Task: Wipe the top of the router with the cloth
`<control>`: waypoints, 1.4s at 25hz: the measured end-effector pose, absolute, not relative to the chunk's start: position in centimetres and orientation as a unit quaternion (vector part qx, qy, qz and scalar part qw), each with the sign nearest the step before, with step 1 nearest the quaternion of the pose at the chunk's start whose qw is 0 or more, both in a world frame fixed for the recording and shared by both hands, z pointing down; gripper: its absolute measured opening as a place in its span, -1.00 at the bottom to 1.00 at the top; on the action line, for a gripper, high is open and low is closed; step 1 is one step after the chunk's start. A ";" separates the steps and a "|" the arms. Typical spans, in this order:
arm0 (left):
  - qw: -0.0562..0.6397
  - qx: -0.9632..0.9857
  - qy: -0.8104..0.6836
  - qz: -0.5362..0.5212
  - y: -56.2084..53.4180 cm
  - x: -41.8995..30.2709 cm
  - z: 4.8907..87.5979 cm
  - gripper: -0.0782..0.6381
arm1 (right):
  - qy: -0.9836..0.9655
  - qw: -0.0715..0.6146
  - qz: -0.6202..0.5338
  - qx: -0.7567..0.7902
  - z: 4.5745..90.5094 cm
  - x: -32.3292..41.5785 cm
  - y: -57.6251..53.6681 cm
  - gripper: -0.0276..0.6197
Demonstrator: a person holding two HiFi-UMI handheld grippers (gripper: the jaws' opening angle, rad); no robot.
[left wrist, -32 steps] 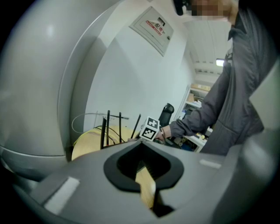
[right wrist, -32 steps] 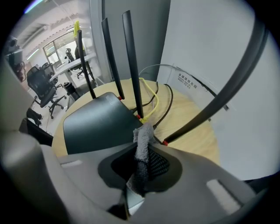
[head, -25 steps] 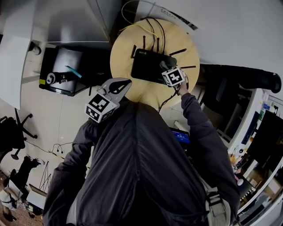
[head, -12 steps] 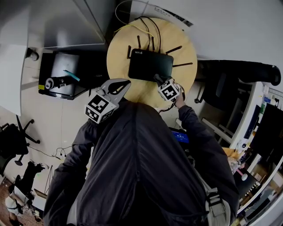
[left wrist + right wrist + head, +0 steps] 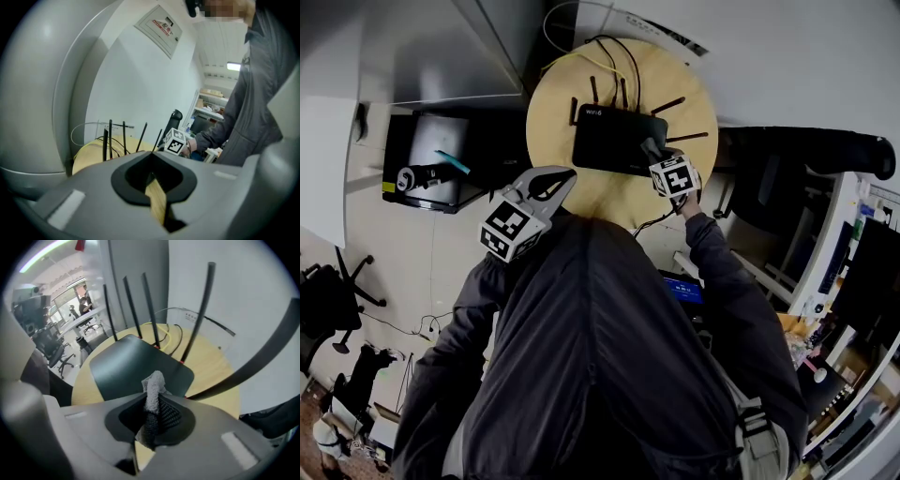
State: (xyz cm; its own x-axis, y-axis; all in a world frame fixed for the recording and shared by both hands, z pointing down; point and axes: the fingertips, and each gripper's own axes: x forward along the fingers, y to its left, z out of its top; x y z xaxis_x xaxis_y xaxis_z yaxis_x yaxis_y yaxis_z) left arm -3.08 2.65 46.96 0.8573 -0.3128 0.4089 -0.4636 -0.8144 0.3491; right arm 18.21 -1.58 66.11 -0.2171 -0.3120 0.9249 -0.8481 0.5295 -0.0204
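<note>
- Risk: only a small wad of cloth (image 5: 153, 386) pokes past the right gripper (image 5: 151, 414). If it's pressed too flat, the hard jaw tips could scrape the router (image 5: 127, 363) instead of wiping it.
- Risk: the antennas (image 5: 202, 305) stand close along the back and right edge, so a long stroke could snag or knock one.
- Risk: nothing braces the router, so a push could slide it across the table (image 5: 598, 202) and tug the cables (image 5: 623, 58).
- Right arm is stretched fwd, w/ the right gripper (image 5: 650, 148) over the router's (image 5: 614, 141) near-right corner, jaws pinching the cloth. Can't tell if the cloth touches the top.
- Left gripper (image 5: 551, 184) is held back by the chest at the table's near edge, off the router. Its jaws are pressed together w/ nothing between them.
</note>
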 end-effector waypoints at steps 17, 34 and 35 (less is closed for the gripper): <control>0.230 0.937 -0.210 0.161 3.0 -3.3 47.0 -0.81 | -0.716 0.523 0.262 0.381 67.4 20.2 -2.2 -0.82; 0.222 0.942 -0.184 0.174 3.4 -2.0 47.4 -0.81 | -0.739 0.528 0.264 0.324 67.1 16.8 4.8 -0.82; 0.221 0.942 -0.182 0.173 3.4 -1.9 47.3 -0.81 | -0.740 0.527 0.267 0.320 67.2 16.8 4.9 -0.82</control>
State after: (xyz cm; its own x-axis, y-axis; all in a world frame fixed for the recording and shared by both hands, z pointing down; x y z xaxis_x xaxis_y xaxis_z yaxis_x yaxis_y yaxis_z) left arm -1.90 3.42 47.31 0.8735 -0.2666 0.4074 -0.4200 -0.8358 0.3535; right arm 16.85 4.90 67.25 -0.2388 -0.1926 0.9518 -0.7551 0.6532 -0.0572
